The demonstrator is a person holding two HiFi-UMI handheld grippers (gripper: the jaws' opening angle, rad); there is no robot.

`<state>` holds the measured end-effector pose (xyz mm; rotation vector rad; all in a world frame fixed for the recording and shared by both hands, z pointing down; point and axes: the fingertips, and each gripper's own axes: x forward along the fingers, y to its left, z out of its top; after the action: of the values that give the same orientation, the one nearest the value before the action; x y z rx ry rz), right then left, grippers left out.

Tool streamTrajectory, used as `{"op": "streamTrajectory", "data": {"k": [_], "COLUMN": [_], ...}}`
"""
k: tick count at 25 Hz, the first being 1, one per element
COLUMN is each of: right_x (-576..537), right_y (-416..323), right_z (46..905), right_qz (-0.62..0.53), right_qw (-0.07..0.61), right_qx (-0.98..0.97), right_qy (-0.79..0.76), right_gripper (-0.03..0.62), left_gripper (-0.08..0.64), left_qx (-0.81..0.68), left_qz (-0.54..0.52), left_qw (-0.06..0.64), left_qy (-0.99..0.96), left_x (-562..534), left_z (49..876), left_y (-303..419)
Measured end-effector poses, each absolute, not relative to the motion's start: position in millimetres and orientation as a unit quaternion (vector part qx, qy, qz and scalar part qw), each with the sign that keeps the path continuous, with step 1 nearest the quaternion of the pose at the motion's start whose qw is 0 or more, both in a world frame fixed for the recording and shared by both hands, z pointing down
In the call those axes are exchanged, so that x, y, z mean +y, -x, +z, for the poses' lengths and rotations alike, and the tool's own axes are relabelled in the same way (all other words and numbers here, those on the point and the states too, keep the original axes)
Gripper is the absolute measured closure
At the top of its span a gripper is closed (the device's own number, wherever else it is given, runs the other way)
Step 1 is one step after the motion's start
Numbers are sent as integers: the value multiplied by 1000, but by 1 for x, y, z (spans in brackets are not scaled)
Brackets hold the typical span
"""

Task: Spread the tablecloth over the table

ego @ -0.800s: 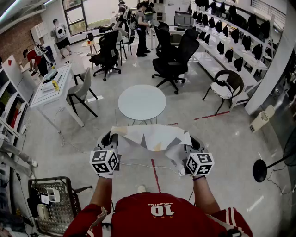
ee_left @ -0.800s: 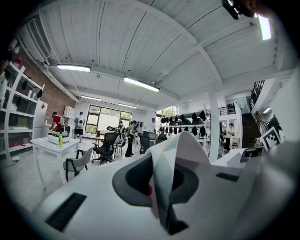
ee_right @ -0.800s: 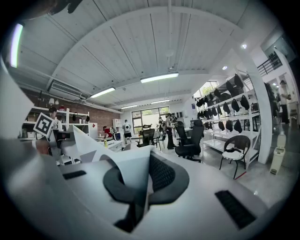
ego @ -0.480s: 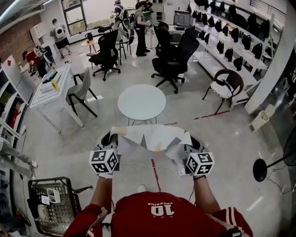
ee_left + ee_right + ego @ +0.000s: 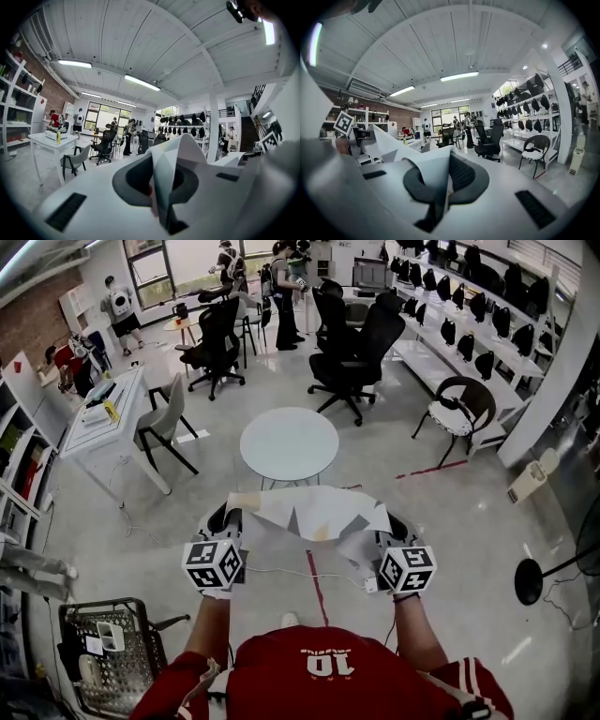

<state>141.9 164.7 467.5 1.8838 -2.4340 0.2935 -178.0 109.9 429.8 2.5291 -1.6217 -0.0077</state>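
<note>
A crumpled white and pale grey fabric tablecloth is being held in the air, stretched between two grippers in front of a person in a red jersey. Its left edge is being pinched by the jaws of the left gripper, which are clamped tight on the fabric. Its right edge is being pinched the same way by the right gripper. The cloth is being held near a round white table but apart from it. Black office chairs are seen beyond.

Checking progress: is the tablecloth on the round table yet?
No, the tablecloth hangs bunched in the air short of the round table.
</note>
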Motion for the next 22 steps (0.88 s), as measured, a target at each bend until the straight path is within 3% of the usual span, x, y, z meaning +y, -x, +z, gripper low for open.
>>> {"op": "streamTrajectory", "data": {"k": [22], "right_x": [120], "right_y": [-109], "right_z": [460], "right_qz": [95], "right_qw": [6], "right_qx": [-785], "right_qy": [-612], "right_gripper": [575], "left_gripper": [548], "left_qx": [-521], "left_qz": [-16], "left_qw": [93], "left_qy": [-848], "left_x": [56], "left_z": [435], "left_y": [215]}}
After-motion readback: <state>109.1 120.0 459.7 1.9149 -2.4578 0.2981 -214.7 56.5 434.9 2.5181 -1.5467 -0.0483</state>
